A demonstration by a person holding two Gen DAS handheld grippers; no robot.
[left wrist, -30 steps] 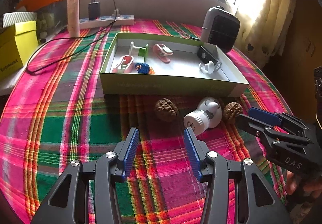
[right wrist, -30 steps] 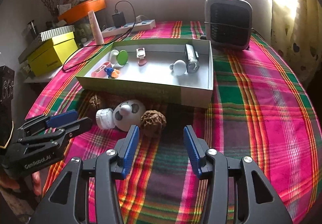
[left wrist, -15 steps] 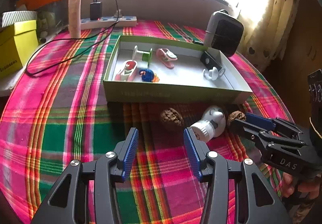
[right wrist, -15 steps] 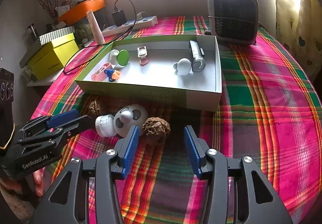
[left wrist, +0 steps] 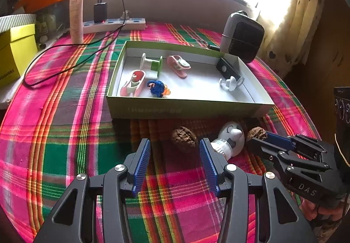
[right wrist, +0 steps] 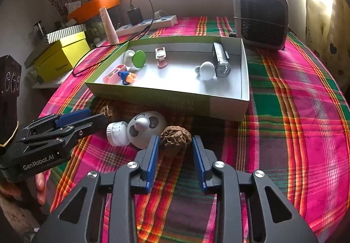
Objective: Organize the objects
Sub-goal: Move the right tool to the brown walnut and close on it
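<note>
1. The step in hand looks like picking up the walnut (right wrist: 176,137), which lies on the plaid worktop (right wrist: 295,116) just in front of the near wall of the open box (right wrist: 166,98), at that wall's right part.
2. The right gripper (right wrist: 175,155) has the walnut between its blue pads; its jaws have just been closing, yet a thin gap shows on both sides, so they are not yet gripping.
3. To do this well, I judge the jaws should go on closing until both pads bear on the shell's widest part. The shell is hard, rough and rounded, so an off-centre pinch could squirt it out.
4. The round white toy (right wrist: 146,127) lies just left of the walnut, close against the left pad. Keep that pad from nudging it; the toy is round and may roll.
5. The left gripper (left wrist: 175,155) hangs with its jaws about half open and nothing between them, aimed at a second walnut (left wrist: 183,139) that lies further left along the same box wall. The white cap (left wrist: 223,148) sits just beside its right pad.
6. Once the grip is firm, a straight lift should clear the box wall. The bare floor in the middle of the box looks like the easiest place to set the walnut down, among the small items already inside.
</note>
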